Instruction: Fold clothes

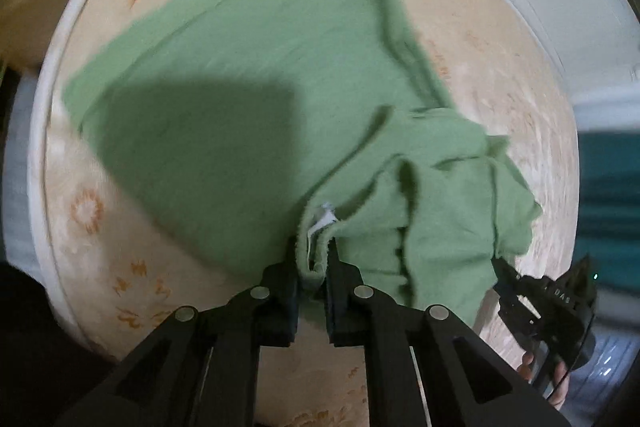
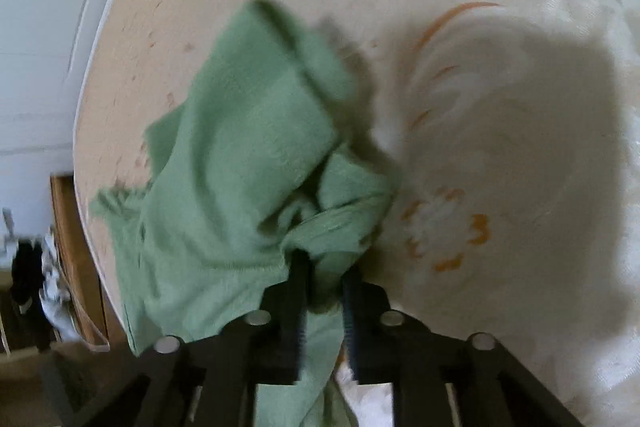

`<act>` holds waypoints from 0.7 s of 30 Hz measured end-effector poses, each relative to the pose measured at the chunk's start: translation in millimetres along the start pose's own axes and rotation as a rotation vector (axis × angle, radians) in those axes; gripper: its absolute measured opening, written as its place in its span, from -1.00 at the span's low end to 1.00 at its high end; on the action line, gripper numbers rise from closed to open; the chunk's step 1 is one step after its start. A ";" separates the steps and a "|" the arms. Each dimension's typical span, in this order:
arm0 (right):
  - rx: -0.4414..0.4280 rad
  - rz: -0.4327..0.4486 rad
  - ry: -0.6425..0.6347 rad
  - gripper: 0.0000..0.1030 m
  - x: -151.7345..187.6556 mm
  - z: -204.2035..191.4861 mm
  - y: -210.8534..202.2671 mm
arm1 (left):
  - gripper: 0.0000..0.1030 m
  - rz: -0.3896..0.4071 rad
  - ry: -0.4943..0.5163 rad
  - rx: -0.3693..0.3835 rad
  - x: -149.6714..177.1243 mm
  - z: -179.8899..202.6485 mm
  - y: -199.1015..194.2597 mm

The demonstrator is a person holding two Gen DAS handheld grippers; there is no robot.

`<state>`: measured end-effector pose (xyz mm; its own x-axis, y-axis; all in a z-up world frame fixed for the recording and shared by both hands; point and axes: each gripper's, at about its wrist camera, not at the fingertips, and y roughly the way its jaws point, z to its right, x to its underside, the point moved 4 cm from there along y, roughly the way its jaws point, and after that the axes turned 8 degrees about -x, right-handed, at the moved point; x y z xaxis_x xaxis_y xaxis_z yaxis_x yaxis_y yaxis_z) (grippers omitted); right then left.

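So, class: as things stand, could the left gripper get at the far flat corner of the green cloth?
Probably not yet: the left gripper is shut on the green cloth's near hem, and the right gripper grips it too. The tabletop beyond looks unobstructed.

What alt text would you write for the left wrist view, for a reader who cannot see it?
The left claw pinches the hem of a green cloth that lies partly spread on a pale flowered bedcover. At lower right, the right claw grips another bunched corner of the same cloth.
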<state>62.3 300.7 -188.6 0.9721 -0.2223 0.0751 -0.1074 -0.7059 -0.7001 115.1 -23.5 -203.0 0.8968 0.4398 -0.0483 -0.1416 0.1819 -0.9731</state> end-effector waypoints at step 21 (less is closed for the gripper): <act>-0.056 -0.112 -0.148 -0.12 -39.3 -56.7 51.0 | 0.22 -0.123 0.118 0.141 11.3 20.2 25.3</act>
<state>6.8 235.2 -187.0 0.9983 -0.0414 0.0420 -0.0040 -0.7577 -0.6526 113.2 3.8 -223.7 0.9526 0.3023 0.0349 -0.0777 0.3524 -0.9326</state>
